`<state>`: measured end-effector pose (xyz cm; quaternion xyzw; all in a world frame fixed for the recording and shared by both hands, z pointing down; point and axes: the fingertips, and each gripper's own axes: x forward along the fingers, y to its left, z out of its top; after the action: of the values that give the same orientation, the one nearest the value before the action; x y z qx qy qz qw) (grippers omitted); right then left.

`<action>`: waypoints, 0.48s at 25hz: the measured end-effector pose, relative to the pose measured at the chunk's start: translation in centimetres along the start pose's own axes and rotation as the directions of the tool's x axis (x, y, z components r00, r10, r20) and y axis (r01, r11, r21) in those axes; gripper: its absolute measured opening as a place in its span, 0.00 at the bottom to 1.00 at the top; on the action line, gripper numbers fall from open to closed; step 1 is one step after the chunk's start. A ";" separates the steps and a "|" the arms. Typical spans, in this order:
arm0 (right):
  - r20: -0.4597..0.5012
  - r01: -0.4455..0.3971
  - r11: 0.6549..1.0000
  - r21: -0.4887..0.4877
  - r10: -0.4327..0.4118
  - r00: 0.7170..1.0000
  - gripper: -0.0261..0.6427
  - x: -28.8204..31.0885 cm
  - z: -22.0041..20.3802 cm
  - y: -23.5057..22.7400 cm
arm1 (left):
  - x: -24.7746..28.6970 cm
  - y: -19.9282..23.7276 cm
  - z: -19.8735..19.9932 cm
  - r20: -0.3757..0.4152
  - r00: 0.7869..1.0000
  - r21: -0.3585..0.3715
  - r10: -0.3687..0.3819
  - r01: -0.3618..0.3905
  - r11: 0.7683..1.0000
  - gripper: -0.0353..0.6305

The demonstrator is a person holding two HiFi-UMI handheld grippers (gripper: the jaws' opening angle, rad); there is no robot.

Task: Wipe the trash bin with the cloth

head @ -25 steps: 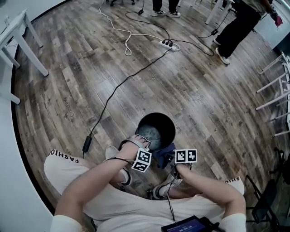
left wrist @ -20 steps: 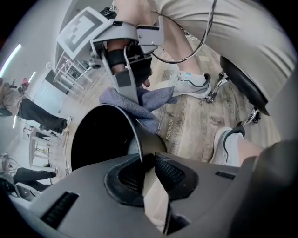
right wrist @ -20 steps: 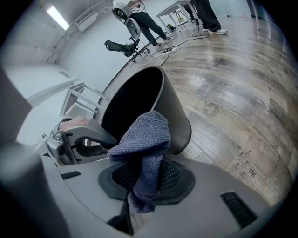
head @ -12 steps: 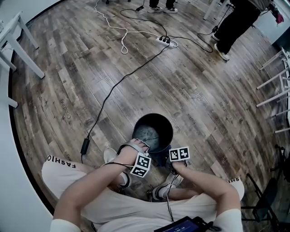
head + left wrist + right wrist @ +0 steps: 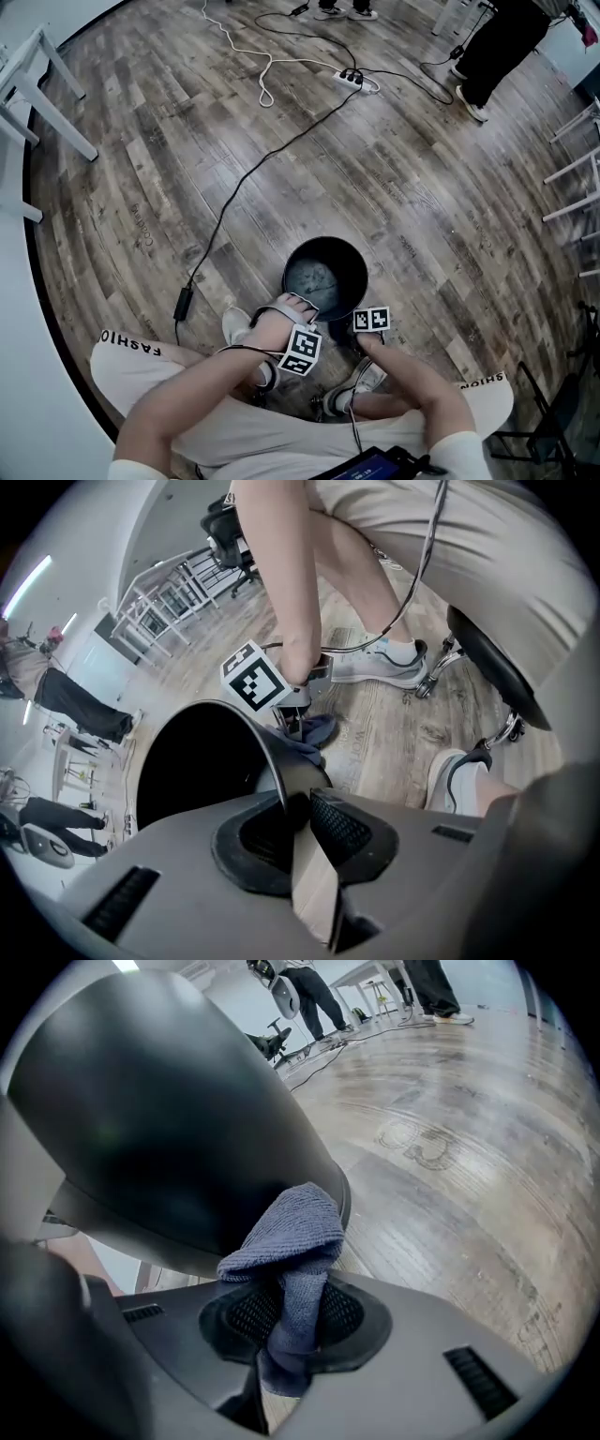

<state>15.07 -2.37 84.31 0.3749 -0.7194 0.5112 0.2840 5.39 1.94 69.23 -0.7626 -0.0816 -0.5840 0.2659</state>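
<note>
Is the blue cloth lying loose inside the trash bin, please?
No, the cloth is pinched in the right gripper, outside the dark wall of the trash bin.

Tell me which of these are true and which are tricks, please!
1. The left gripper has its jaws on the rim of the trash bin. True: the jaws have just been closing and now pinch the rim between them.
2. The cloth is lying loose on the floor. False: the right gripper holds it in its jaws, up by the bin's outer wall.
3. The trash bin stands upright on a wooden floor. True.
4. The trash bin is white. False: it is dark, nearly black.
</note>
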 end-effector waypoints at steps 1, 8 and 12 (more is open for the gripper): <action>0.005 0.002 1.000 0.011 -0.002 1.000 0.16 0.4 -0.1 -0.2 | -0.1 0.0 0.0 0.002 1.000 -0.001 0.000 0.000 1.000 0.15; 0.055 0.106 0.979 0.172 -0.117 0.992 0.16 2.5 -1.5 -3.5 | 0.1 0.0 0.2 0.005 1.000 -0.006 0.006 -0.006 1.000 0.15; 0.023 0.152 0.971 0.182 -0.159 0.987 0.16 1.6 -1.4 -2.9 | 0.0 -0.1 0.2 -0.001 1.000 -0.017 0.009 -0.009 1.000 0.15</action>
<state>16.62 -1.96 87.53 0.4637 -0.6438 0.5433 0.2746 5.53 2.11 69.25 -0.7650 -0.0732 -0.5839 0.2618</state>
